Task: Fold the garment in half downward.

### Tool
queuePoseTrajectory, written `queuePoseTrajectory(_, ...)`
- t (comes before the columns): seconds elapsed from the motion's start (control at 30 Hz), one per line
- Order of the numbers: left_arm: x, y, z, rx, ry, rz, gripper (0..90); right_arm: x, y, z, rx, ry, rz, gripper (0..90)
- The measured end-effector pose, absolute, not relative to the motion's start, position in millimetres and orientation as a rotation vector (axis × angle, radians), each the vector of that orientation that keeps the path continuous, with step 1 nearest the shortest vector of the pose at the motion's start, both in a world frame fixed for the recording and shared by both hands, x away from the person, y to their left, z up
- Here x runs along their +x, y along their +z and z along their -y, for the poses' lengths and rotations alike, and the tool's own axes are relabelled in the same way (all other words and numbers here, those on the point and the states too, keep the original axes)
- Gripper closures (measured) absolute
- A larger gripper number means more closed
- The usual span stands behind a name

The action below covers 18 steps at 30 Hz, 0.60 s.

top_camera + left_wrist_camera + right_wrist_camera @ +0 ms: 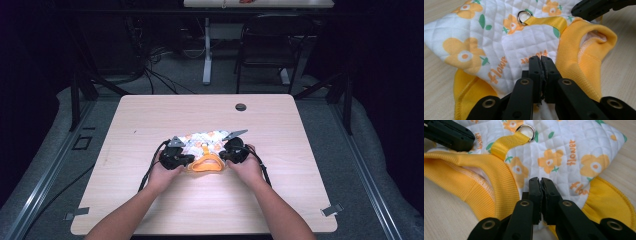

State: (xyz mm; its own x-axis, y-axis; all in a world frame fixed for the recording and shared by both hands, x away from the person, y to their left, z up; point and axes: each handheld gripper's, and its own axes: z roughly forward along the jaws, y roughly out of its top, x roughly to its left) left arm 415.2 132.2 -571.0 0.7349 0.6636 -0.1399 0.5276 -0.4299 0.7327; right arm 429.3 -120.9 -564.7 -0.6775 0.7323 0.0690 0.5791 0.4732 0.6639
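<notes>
A small quilted white garment (205, 140) printed with yellow flowers lies flat on the table, its yellow ribbed collar (205, 166) toward the person. A metal D-ring (524, 17) (526, 130) sits on a yellow strap behind the collar. My left gripper (189, 160) (540, 58) lies over the garment's left side with its jaws together, and a sliver of white cloth shows between them. My right gripper (224, 156) (540, 180) rests at the collar's right side, jaws together; I cannot tell if cloth is between them. Each gripper view shows the other gripper's black jaws beyond the collar (574, 50) (474, 167).
The wooden table (150, 200) has a round cable hole (240, 106) near its far edge and metal clips at its front corners (75, 214) (331, 210). Behind it stand a black chair (272, 45) and a desk leg (206, 50), with cables on the floor.
</notes>
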Motion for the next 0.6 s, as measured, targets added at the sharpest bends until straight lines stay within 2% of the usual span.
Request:
queuePoseTrajectory(0.27,397.9,-550.0,-145.3,2.098,0.219,-0.848,73.8,403.8,-538.5,132.5,1.065,1.081,-2.442,79.9)
queuePoseTrajectory(0.6,365.6,-539.8,-173.9,2.042,0.253,-0.845,60.4,365.7,-527.5,144.7,1.032,1.135,-2.434,69.8)
